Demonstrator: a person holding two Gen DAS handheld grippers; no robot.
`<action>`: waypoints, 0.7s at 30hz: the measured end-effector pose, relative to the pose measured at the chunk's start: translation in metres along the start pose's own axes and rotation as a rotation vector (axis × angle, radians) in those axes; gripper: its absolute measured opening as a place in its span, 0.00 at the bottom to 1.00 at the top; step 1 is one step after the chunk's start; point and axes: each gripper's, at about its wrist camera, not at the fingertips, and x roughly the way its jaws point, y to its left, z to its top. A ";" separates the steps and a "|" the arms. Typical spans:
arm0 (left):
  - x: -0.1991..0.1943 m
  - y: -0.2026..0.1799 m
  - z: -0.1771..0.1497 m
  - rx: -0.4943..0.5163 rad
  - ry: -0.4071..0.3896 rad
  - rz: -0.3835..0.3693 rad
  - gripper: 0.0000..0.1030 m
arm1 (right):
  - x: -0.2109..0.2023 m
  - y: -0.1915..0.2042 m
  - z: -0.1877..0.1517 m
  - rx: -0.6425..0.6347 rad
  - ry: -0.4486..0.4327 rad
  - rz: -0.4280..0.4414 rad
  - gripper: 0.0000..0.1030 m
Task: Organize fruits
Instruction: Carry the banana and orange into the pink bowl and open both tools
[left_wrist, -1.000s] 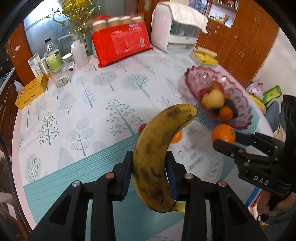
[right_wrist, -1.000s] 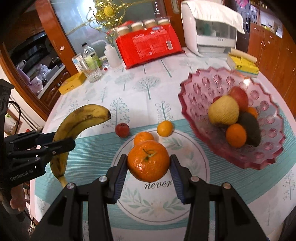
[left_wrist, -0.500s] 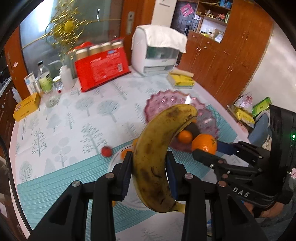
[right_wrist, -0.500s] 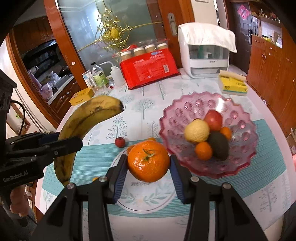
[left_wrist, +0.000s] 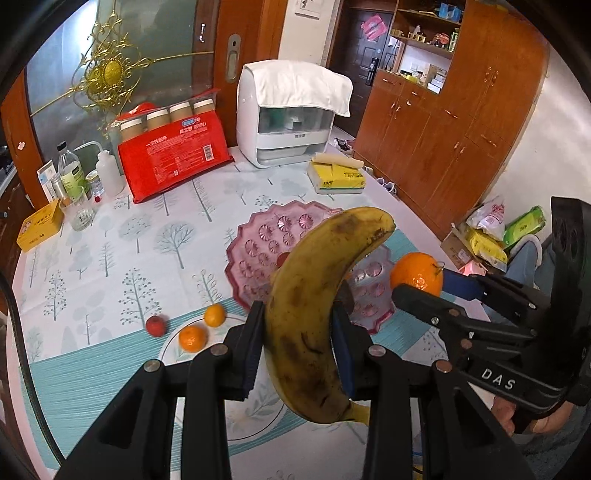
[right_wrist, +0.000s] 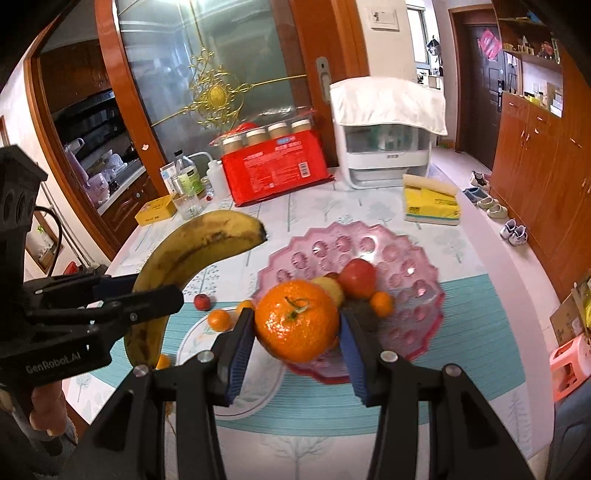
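A tree-print tablecloth (left_wrist: 110, 236) covers the table. The left gripper (left_wrist: 297, 336) clamps a banana (left_wrist: 317, 306); the right gripper (right_wrist: 297, 334) clamps a mandarin (right_wrist: 296, 320), both raised above the pink fruit bowl (right_wrist: 417, 266) near the right edge.

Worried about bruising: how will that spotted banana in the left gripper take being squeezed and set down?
The banana is heavily brown-spotted, so it is probably soft and would dent under the left gripper pads. It looks long for the narrow grip at its middle, so it may pivot. Its curve suggests it could rock when laid in the pink bowl.
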 end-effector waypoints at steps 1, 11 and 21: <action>0.003 -0.004 0.002 0.000 -0.001 0.007 0.32 | 0.001 -0.006 0.001 0.000 0.002 0.001 0.45; 0.040 -0.023 0.025 -0.024 0.006 0.101 0.32 | 0.023 -0.063 0.022 0.012 0.026 -0.003 0.45; 0.095 -0.005 0.050 -0.012 0.065 0.239 0.32 | 0.068 -0.104 0.038 0.048 0.078 -0.031 0.45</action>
